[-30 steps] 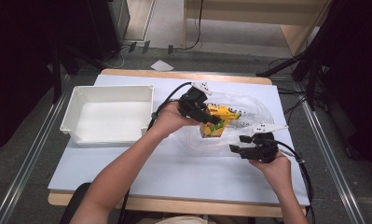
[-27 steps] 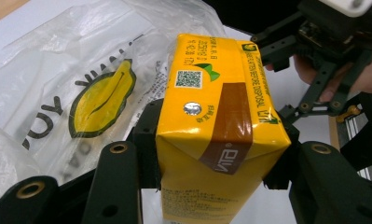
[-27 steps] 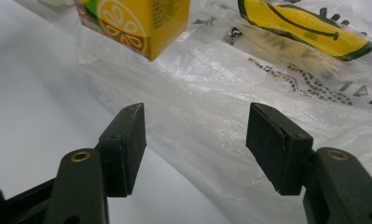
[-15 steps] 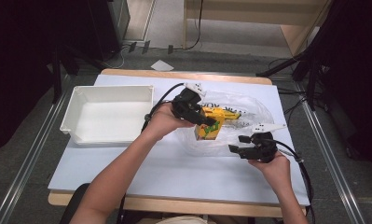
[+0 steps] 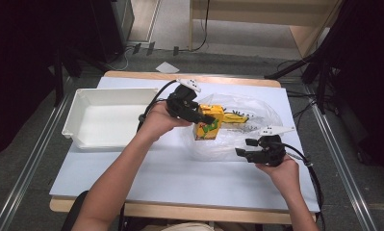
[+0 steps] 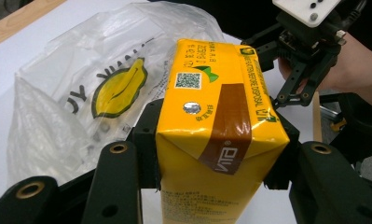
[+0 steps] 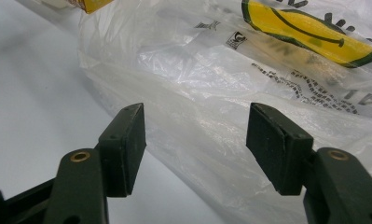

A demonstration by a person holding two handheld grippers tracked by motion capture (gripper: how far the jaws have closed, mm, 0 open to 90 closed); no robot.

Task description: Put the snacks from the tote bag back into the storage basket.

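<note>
I have the yellow drink carton [image 6: 216,135] clamped between the fingers of my left gripper [image 5: 206,120]; in the left gripper view the two black pads press on its opposite sides, and its folded top with the brown stripe and the foil straw spot faces the camera. In the high view the carton [image 5: 209,122] stands upright at the near left edge of the clear plastic bag [image 5: 242,130], about the middle of the table [image 5: 180,178], and I cannot tell whether its base touches the surface or hangs just above it. The bag is crumpled and spread flat, printed with a yellow banana-shaped logo [image 6: 118,88] and dark lettering.

My right gripper [image 5: 245,151] sits low at the bag's near right edge, its fingers spread apart and holding nothing. In the right gripper view a fold of the bag [image 7: 207,107] lies between and beyond the two pads, and I cannot tell whether either pad touches the film. A corner of the carton [image 7: 88,3] shows at the top of that view.

Further left on the table stands a white plastic tray [image 5: 79,115], well apart from the bag. My left forearm [image 5: 117,173] reaches past its near right corner.
</note>
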